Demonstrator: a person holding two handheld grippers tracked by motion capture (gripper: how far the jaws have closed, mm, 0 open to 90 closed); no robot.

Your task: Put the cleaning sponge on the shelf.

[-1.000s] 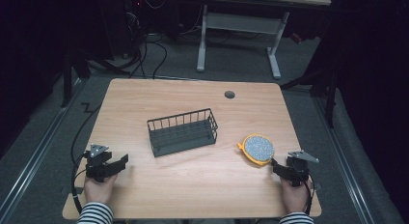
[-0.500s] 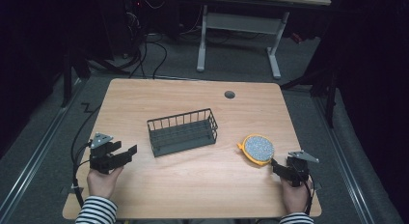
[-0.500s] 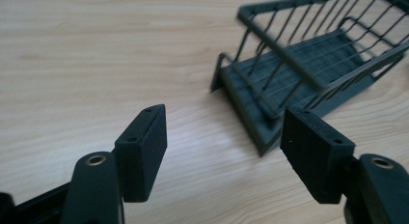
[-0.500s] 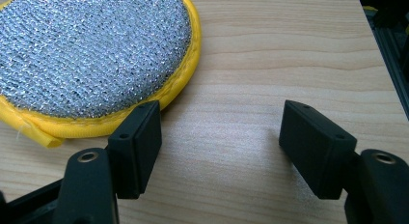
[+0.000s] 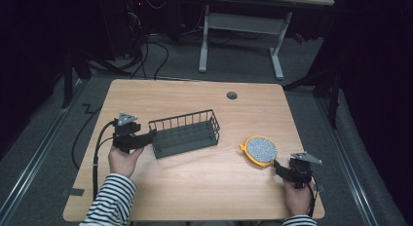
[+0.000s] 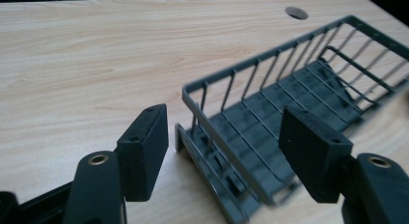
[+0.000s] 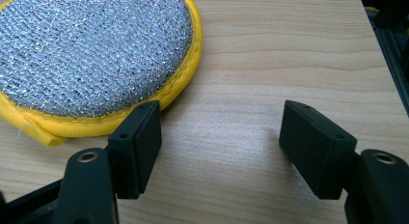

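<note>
Straddling the wire basket point(image 6: 289, 118) end, left gripper point(image 6: 224, 151) jaws gape.

Left claw point(image 5: 146, 137) held in the left hand point(image 5: 124, 159), jaws wide apart, striped sleeve point(image 5: 111, 199) behind it, right claw point(image 5: 278, 166) in the right hand point(image 5: 297, 197), jaws also wide apart, low over the desk point(image 5: 195, 187)

The high view looks forward and down from above the person's side, taking in the whole tabletop point(image 5: 195, 187) with the wire basket point(image 5: 185, 134) near its middle. The left gripper view sits low and close at the basket's point(image 6: 289, 108) near end, facing along it. The right gripper view looks down, very near, just beside the round scrubbing pad point(image 7: 91, 50), which the high view shows to the right of the basket point(image 5: 261, 149).
</note>
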